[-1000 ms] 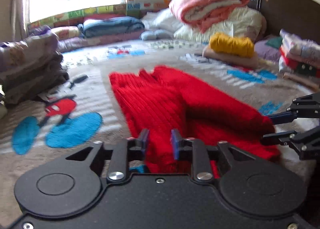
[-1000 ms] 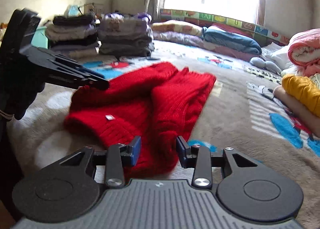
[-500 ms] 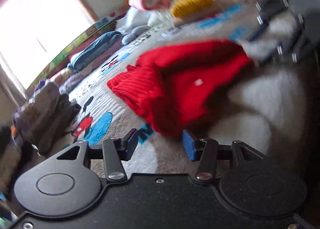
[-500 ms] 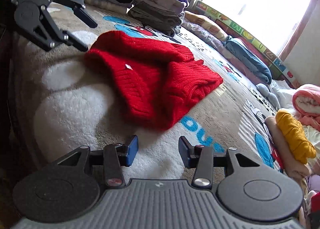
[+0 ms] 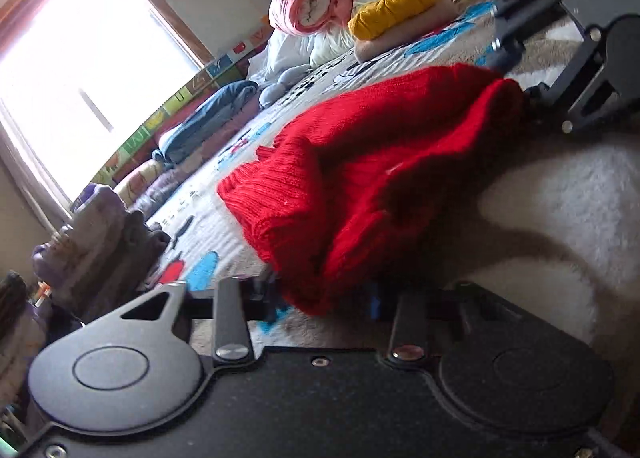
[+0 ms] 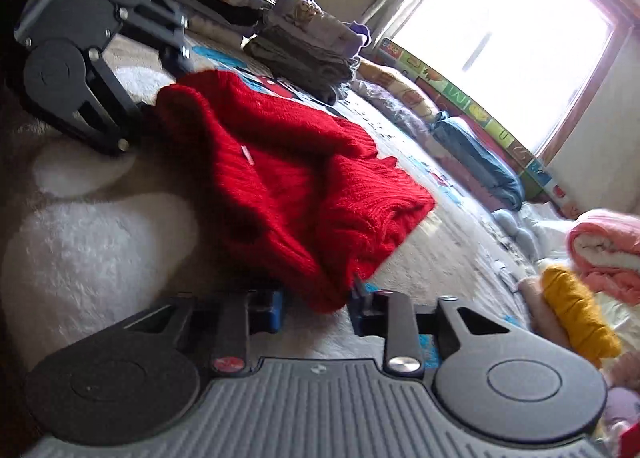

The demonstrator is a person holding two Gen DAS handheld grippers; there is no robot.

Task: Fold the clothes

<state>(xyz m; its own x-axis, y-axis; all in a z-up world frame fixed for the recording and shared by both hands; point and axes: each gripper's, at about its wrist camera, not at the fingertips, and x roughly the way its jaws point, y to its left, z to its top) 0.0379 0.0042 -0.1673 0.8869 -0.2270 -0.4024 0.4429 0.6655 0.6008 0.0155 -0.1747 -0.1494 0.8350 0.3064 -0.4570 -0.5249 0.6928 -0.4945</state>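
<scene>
Lying bunched on bed (image 6: pixel 92 242): red knit sweater (image 6: pixel 288 193), partly doubled over. Thick ribbed knit, judged soft, floppy, stretchy. Left gripper (image 5: pixel 322 304), right gripper (image 6: pixel 316 306): fingers spread, each straddling near corner. Best hold: doubled edge, both layers.

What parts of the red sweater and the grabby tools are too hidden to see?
- Left wrist view: the red sweater drapes over the left tool, so whether its fingertips touch cloth is hidden.
- Right wrist view: the right tool is open, and the sweater's corner covers the gap.
- Both views: the sweater's underside is hidden by its own folds.
</scene>
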